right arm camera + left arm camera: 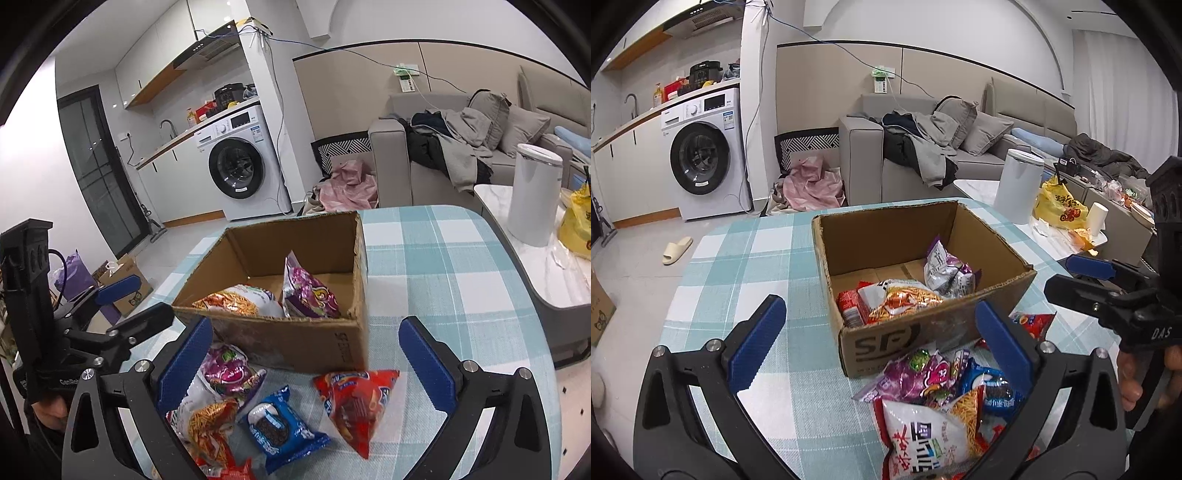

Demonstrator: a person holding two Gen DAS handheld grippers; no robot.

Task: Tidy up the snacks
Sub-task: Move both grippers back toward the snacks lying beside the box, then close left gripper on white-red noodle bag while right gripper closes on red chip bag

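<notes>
An open cardboard box (886,347) (306,341) stands on the checked tablecloth. Inside lie a purple-silver snack bag (947,271) (308,291), an orange noodle-snack bag (905,299) (236,301) and a red pack (851,306). In front of the box lie loose snacks: a purple bag (916,376) (231,373), a blue cookie pack (993,391) (280,430), a red bag (352,402) (1032,323) and a white-orange noodle bag (931,435) (208,428). My left gripper (881,341) is open above the loose snacks. My right gripper (304,358) is open over them, empty.
A low table to the right holds a white bin (1017,181) (533,194) and a yellow bag (1058,205). A grey sofa (923,155) with clothes, a washing machine (705,155) and a slipper (676,250) on the floor lie beyond the table.
</notes>
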